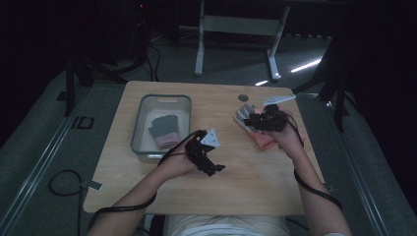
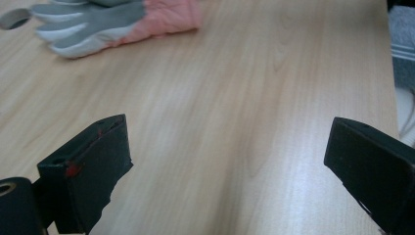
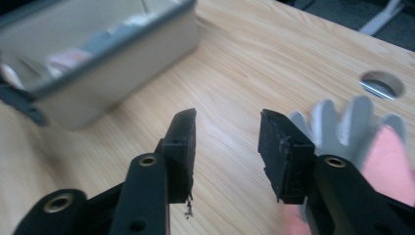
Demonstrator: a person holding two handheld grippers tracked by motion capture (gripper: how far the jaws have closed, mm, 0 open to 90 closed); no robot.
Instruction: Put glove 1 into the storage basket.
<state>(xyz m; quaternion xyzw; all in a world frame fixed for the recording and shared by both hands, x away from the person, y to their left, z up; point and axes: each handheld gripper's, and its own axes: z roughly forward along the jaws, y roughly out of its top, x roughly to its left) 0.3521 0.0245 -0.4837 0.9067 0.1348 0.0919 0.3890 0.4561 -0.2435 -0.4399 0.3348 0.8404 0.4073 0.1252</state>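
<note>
A grey and pink glove (image 1: 265, 141) lies flat on the wooden table (image 1: 231, 182) at the right, fingers pointing away from me. My right gripper (image 1: 255, 120) hovers right over it. In the right gripper view, its jaws (image 3: 227, 142) stand apart over bare wood with nothing between them, and the glove (image 3: 352, 122) lies under the right jaw. My left gripper (image 1: 214, 168) sits low over the table's middle, open wide (image 2: 230, 161) and holding nothing. The glove (image 2: 117, 24) lies well beyond it. A second grey and pink glove (image 1: 163, 132) rests inside the grey bin (image 1: 142, 113).
The grey bin (image 3: 112, 73) stands at the table's left. A round cable hole (image 1: 243, 98) sits near the far edge, just beyond the glove. Cables trail from both grippers off the near edge. A white desk frame (image 1: 236, 29) stands on the floor behind.
</note>
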